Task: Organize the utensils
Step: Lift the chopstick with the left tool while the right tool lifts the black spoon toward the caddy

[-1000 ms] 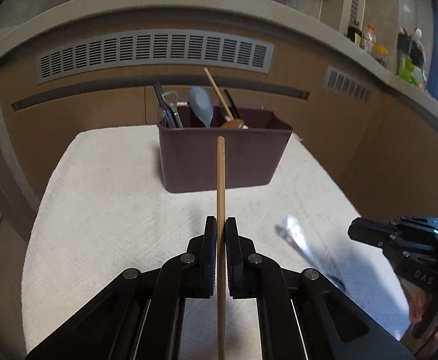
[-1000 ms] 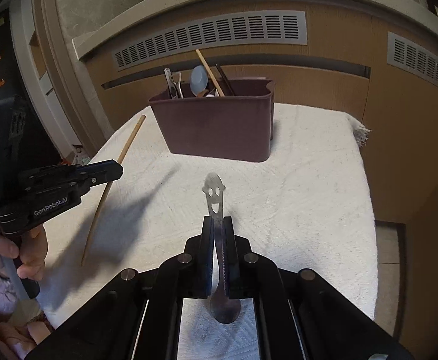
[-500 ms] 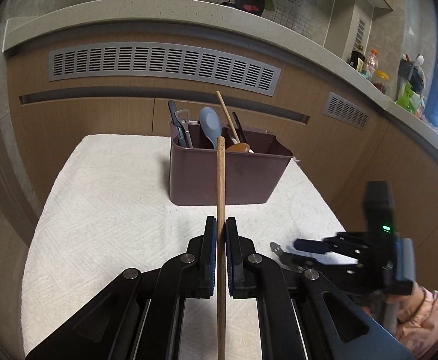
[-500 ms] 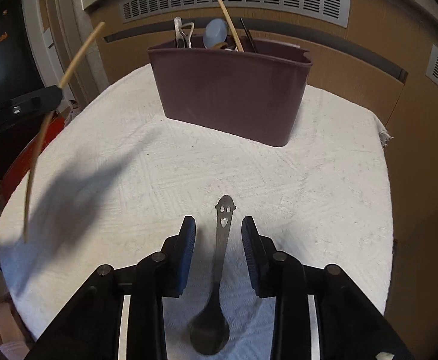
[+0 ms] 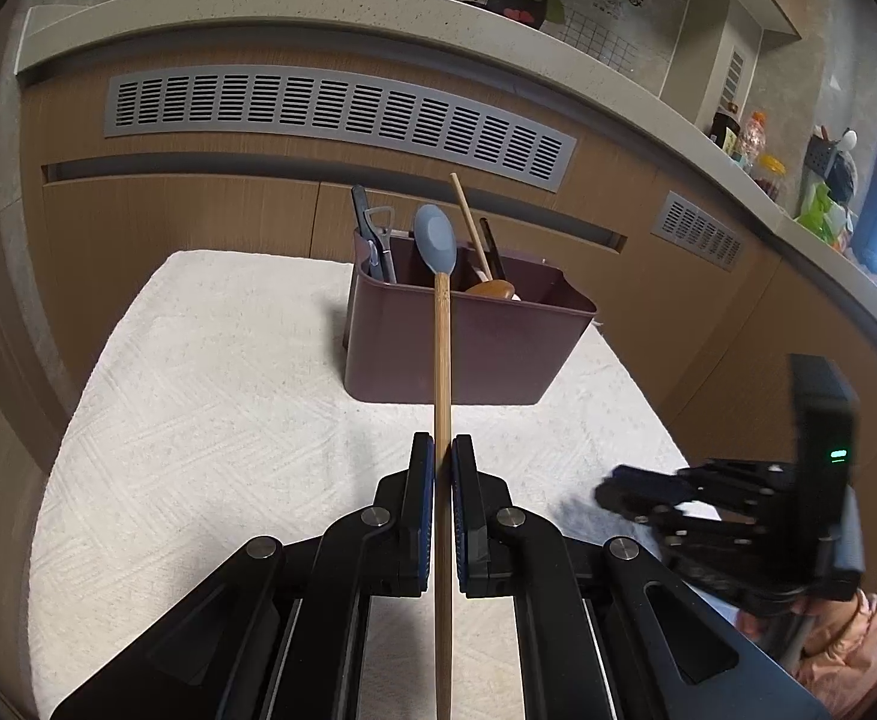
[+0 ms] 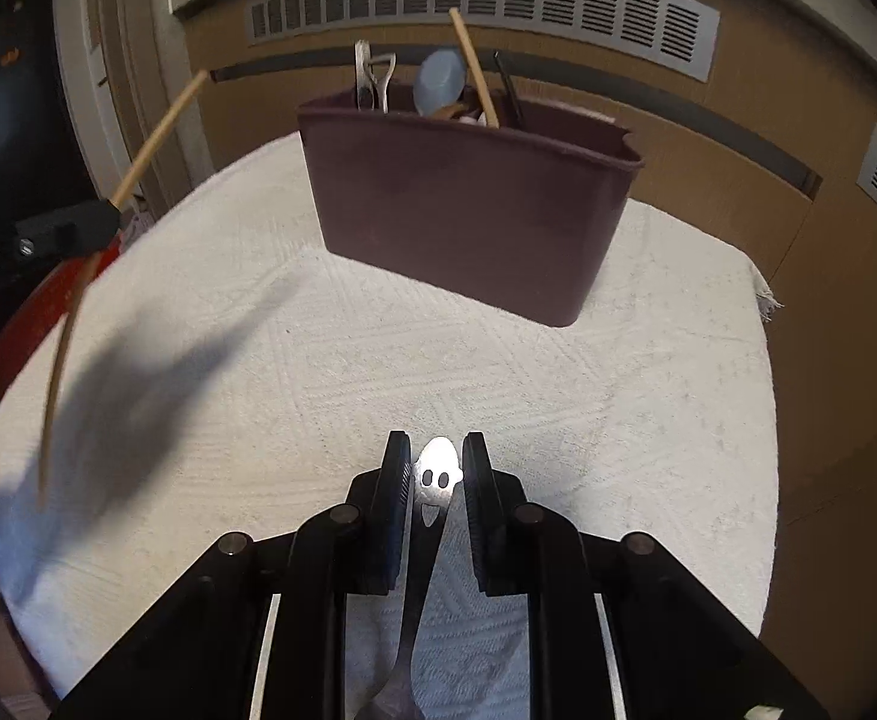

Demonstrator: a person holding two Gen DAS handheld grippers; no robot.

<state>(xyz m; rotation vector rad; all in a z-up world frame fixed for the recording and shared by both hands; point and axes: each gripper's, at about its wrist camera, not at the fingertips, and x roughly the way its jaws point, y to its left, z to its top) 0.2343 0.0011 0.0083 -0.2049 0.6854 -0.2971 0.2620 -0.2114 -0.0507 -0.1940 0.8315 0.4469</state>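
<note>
My left gripper (image 5: pixel 443 450) is shut on a long bamboo chopstick (image 5: pixel 442 372), held above the white towel and pointing at the maroon utensil bin (image 5: pixel 498 354). In the right wrist view that gripper (image 6: pixel 66 231) and its chopstick (image 6: pixel 150 144) hang at the left. My right gripper (image 6: pixel 436 450) sits low over the towel, its jaws closing around the smiley-face handle of a metal spoon (image 6: pixel 435 480); a thin gap shows on each side of the handle. The bin (image 6: pixel 468 204) holds a blue spatula (image 6: pixel 438 84), another chopstick, a peeler and other utensils.
A white towel (image 6: pixel 258 420) covers the small table, whose edges drop off left, right and front. Wooden cabinets with grey vents (image 5: pixel 342 114) stand right behind the bin. A hand in a pink sleeve (image 5: pixel 852 654) holds the right gripper (image 5: pixel 624 489).
My right gripper let go of the spoon, which now lies on the towel, spread wide, then narrowed around the handle while sinking. The left gripper kept its hold on the chopstick.
</note>
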